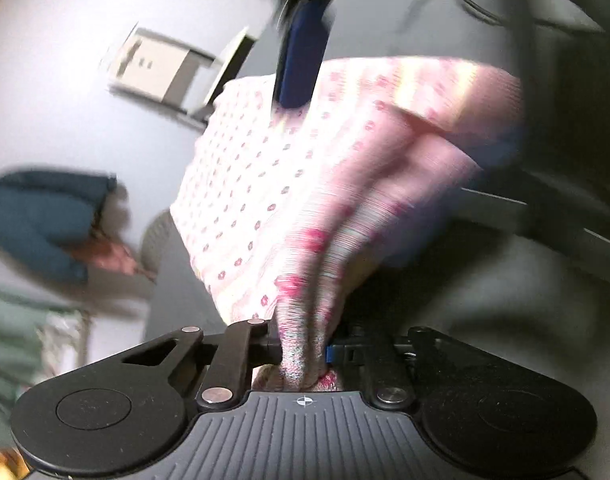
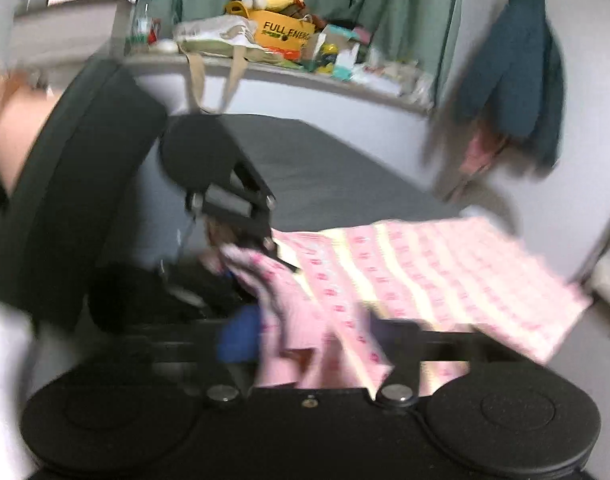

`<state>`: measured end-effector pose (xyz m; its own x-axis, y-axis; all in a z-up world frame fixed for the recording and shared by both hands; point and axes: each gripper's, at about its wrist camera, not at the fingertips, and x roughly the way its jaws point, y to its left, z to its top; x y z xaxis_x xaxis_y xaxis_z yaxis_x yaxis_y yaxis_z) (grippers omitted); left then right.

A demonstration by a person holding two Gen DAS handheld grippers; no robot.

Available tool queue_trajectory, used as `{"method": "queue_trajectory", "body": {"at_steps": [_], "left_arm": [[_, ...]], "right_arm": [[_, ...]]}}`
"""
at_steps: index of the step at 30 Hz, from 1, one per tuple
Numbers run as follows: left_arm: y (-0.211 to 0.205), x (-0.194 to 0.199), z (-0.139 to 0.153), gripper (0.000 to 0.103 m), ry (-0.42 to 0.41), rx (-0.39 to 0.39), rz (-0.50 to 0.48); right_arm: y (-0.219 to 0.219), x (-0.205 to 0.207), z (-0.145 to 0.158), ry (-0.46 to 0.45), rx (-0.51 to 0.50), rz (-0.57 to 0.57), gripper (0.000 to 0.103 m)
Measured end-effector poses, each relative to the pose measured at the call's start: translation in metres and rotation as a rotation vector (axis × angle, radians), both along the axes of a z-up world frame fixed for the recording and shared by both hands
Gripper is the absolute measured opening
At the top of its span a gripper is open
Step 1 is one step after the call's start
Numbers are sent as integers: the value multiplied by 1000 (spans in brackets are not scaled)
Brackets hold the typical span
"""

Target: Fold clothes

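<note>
Both views are motion-blurred. The left gripper has its jaws closed tight on a bunched fold of the pink patterned cloth, which is pinched right between the fingers and fans out up and away from them. In the left wrist view a blue finger pad of the other gripper presses into the cloth's upper edge.

In the right wrist view the right gripper has the pink cloth draped over its fingers, with a blue pad showing at left. The jaws look closed on a gathered corner, though blur makes the exact gap hard to tell. From there the cloth spreads flat to the right, held up above the dark grey bed. The other gripper sits at the cloth's far left corner (fabric bunched at its tip), with a bare forearm behind it.

Background: a cluttered shelf with a yellow box, green curtain, and a dark teal garment hanging on the wall.
</note>
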<state>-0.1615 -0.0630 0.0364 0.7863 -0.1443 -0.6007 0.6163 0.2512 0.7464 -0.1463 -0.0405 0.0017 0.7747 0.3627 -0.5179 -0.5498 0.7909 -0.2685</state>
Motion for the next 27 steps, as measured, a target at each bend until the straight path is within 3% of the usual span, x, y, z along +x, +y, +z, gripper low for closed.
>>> {"method": "queue_trajectory", "body": {"at_steps": [2, 9, 14, 18, 21, 23, 26, 27], "left_arm": [[-2, 4, 8, 16, 26, -49, 32], [-2, 16, 36, 15, 101, -222, 134], [47, 14, 42, 16, 121, -284, 174], [52, 30, 38, 16, 125, -281, 162], [42, 27, 33, 16, 110, -239, 122], [43, 14, 25, 16, 72, -167, 58], [41, -3, 14, 16, 15, -74, -32], [41, -7, 12, 16, -5, -59, -50]], "right_arm": [[7, -16, -3, -67, -79, 14, 94], [52, -44, -56, -214, -571, 48, 98], [44, -19, -54, -213, -608, -96, 91], [26, -6, -52, -211, -633, -165, 50], [18, -7, -41, -205, -570, -152, 46], [12, -9, -32, -207, -523, -142, 44], [4, -12, -22, -223, -482, -113, 22], [2, -13, -20, -226, -480, -105, 19]]}}
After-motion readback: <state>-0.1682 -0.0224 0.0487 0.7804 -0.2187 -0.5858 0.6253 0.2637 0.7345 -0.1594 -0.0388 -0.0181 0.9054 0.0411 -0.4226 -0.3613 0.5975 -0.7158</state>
